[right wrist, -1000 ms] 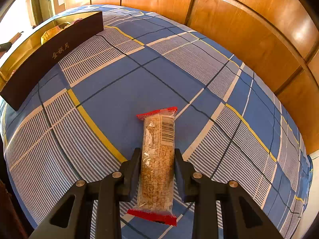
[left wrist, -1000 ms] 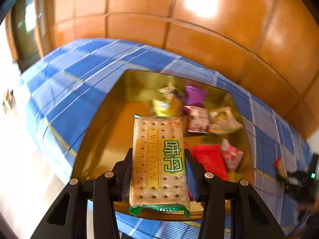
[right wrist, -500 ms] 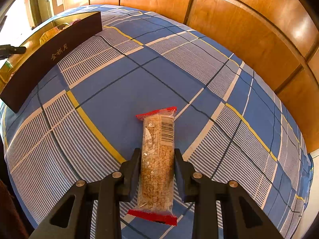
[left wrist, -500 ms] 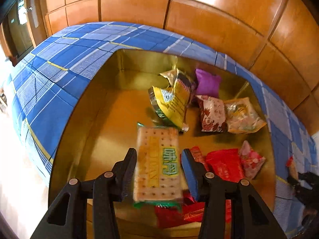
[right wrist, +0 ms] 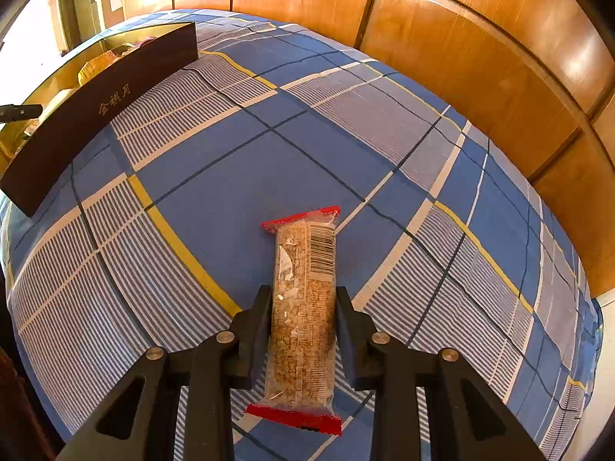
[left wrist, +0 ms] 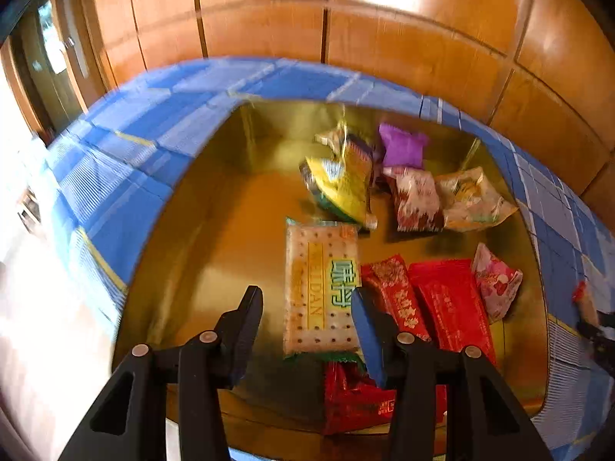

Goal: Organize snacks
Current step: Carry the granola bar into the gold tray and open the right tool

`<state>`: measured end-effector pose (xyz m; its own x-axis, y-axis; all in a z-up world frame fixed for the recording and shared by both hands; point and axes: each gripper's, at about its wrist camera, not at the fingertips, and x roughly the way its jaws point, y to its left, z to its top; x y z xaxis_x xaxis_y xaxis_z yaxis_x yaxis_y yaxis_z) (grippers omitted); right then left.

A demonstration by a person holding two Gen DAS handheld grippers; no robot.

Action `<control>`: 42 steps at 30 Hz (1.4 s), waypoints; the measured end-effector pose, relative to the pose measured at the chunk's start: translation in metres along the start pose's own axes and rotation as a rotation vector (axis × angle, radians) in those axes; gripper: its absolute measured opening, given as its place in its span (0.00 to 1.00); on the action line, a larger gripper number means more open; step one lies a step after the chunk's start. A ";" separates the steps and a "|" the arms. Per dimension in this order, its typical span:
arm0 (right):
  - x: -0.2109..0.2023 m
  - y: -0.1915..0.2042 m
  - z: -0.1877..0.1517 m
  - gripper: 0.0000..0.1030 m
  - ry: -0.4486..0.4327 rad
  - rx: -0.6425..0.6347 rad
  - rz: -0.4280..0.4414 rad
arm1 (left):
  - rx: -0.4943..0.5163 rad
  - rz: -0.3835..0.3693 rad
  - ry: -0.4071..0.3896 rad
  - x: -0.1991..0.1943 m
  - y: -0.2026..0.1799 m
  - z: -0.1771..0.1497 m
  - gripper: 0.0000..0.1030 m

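In the gold box (left wrist: 215, 238), the open left tool (left wrist: 307, 320) partly hides the cracker pack (left wrist: 321, 288)

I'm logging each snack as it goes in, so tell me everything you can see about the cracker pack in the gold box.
The cracker pack is a flat rectangular clear wrapper showing pale dotted crackers, with a yellow stripe, green characters and green crimped ends. It lies face up on the gold box floor, its near end over a red packet. It sits between the left tool's open jaws; a gap shows at the left jaw, while contact at the right one is unclear.
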<state>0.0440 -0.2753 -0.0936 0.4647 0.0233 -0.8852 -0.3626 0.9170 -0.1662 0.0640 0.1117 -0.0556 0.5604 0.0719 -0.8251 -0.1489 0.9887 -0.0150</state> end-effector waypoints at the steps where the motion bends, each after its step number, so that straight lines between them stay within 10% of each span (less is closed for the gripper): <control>1: 0.000 0.000 0.000 0.30 0.000 0.001 -0.001 | -0.005 0.000 -0.019 -0.005 -0.001 0.000 0.52; 31: -0.004 -0.001 0.001 0.29 0.051 0.197 -0.046 | -0.016 -0.031 -0.129 -0.044 -0.001 -0.013 0.53; 42: -0.044 0.026 0.031 0.29 -0.020 0.329 0.167 | -0.047 -0.011 -0.145 -0.044 0.019 -0.019 0.53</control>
<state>0.0387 -0.2398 -0.0456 0.4379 0.1880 -0.8791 -0.1567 0.9789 0.1313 0.0211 0.1246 -0.0297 0.6737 0.0823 -0.7344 -0.1777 0.9827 -0.0530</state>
